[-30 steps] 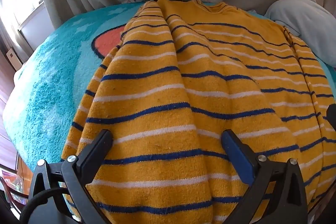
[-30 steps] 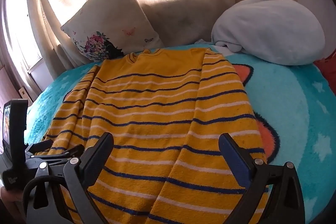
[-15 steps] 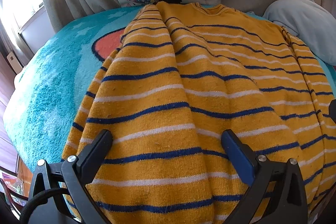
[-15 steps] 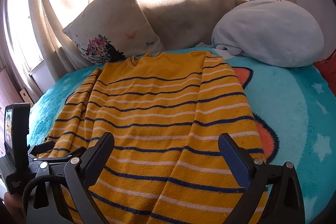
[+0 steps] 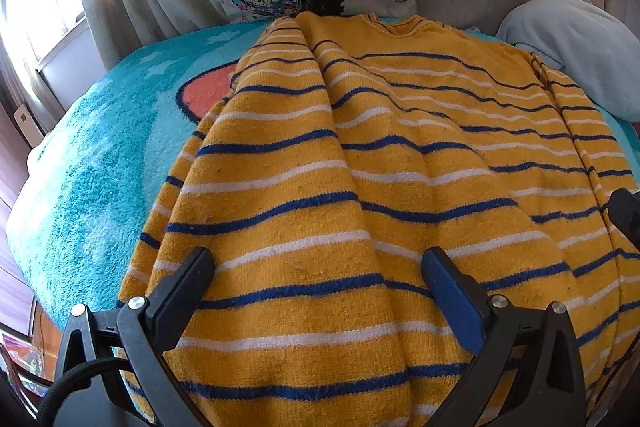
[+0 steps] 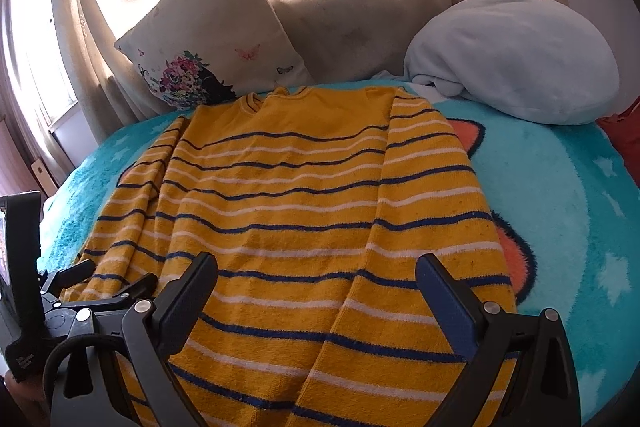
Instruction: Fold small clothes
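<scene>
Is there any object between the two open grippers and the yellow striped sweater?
No. The sweater lies spread on the blanket, directly under the left gripper and right gripper. The pillow sits beyond its collar.

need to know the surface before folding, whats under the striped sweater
The yellow striped sweater lies on a fluffy turquoise blanket with an orange patch showing at its edges. The print beneath the sweater is covered.
</scene>
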`<state>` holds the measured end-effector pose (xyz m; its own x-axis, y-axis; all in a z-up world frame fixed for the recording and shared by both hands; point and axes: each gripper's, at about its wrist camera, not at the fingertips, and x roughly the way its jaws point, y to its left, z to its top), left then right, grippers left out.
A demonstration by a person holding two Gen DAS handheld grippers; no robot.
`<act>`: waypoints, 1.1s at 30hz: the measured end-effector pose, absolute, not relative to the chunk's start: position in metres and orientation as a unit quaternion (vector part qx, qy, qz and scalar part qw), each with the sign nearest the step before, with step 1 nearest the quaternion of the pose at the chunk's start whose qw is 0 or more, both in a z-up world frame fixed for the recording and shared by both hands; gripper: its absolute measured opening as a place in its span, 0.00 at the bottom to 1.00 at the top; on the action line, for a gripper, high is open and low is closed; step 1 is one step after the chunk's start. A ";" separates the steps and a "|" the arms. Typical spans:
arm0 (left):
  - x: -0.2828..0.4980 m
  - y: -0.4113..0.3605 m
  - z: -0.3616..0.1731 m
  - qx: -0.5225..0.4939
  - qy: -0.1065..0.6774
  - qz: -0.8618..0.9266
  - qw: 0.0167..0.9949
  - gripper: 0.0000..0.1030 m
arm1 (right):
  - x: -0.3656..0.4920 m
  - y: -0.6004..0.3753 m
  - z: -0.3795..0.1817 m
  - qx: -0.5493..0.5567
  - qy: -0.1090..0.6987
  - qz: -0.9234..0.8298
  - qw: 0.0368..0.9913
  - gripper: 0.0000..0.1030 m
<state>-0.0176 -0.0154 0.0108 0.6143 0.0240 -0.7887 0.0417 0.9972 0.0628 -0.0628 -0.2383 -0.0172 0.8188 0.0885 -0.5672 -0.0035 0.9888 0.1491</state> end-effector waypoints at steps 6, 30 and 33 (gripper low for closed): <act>-0.018 -0.015 0.010 0.037 0.438 -0.006 0.898 1.00 | -0.063 -0.238 -0.020 0.066 0.305 0.017 0.950 0.99; -0.046 0.004 0.077 -0.027 0.346 -0.014 0.938 1.00 | -0.115 -0.298 -0.007 0.106 0.306 0.090 0.942 0.61; -0.047 0.007 0.076 -0.041 0.348 -0.019 0.936 1.00 | -0.125 -0.275 -0.009 0.073 0.318 0.127 0.937 0.61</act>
